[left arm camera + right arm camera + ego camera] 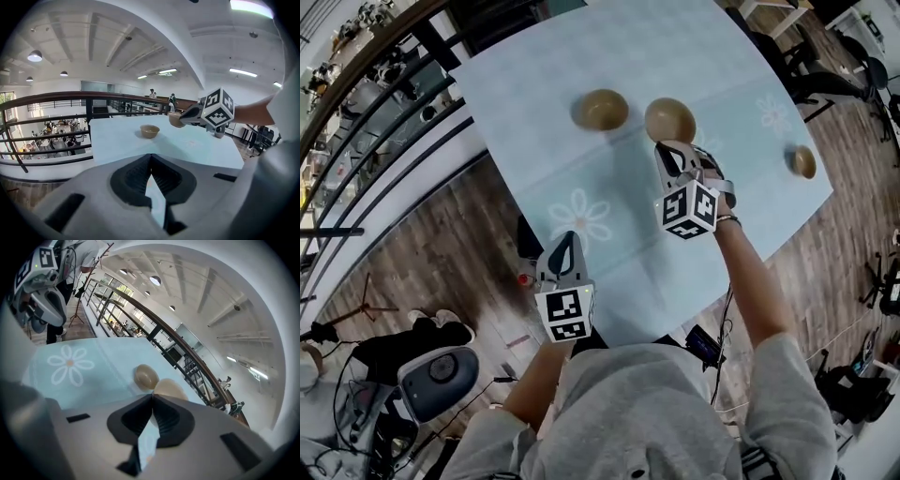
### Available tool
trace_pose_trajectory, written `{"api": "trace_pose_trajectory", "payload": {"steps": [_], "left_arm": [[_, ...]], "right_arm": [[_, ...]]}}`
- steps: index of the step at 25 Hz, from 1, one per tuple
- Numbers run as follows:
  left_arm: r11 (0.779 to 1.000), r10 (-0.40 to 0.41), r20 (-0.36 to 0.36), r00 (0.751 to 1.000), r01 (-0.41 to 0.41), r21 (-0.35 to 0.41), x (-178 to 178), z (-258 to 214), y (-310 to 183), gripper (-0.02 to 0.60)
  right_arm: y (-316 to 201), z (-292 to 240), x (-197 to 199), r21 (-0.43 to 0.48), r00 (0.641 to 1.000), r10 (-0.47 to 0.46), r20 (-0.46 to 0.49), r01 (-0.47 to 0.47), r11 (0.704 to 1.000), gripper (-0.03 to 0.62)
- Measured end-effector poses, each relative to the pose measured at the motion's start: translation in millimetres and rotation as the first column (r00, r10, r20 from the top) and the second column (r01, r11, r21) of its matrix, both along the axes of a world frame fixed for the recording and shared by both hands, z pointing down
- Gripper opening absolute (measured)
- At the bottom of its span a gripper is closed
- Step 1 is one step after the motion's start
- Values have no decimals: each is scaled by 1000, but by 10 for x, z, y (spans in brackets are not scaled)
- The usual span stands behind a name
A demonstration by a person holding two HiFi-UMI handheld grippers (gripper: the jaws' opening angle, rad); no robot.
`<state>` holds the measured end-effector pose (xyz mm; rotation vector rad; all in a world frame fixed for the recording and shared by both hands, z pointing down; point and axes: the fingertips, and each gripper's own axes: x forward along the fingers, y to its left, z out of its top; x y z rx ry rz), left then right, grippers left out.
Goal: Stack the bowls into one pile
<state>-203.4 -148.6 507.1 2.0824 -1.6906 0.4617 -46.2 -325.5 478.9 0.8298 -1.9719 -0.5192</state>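
- Head view: three tan bowls sit apart on the pale blue worktop (628, 47), so no pile has begun. The left bowl (600, 111) sits upper centre. The gripped bowl (669, 120) is just to its right and tips toward the camera. The far bowl (803, 161) sits alone at the frame's right edge, well apart from the others. The right gripper (673, 155) meets the gripped bowl at its near rim. The left gripper (566, 246) hangs lower centre, over the worktop's near edge, and touches nothing.
- Left gripper view: the left gripper (151, 161) has its jaws closed tip to tip w/ nothing between the pads, only blue cloth showing through the gap. Beyond it, the left bowl (149, 131) rests upright on the worktop (117, 136) at centre frame. At centre right, the right gripper (187, 115) carries the gripped bowl (175, 120) at its tip, which looks clear of the cloth.
- Right gripper view: the right gripper (152, 399) has its jaws pinched together on the near rim of the gripped bowl (171, 389). The left bowl (146, 377) is just beside it, up and to the left. The left gripper (47, 305) shows in the upper left corner.
- Progress, est.: early. One bowl is picked up and none are nested yet. Left to do: set the gripped bowl into the left bowl, then fetch the far bowl and add it to the pile.
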Motion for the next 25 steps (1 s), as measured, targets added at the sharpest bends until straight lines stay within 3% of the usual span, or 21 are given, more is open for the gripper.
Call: {"api": "trace_pose_trajectory", "payload": {"steps": [13, 25], "left_arm": [[999, 11, -5, 1000, -12, -42, -145, 324, -407, 17], [998, -9, -24, 1000, 7, -68, -162, 413, -463, 17]], "right_arm": [[-340, 116, -787, -9, 997, -69, 41, 70, 998, 29], [-585, 435, -1186, -49, 992, -127, 25, 128, 991, 29]]}}
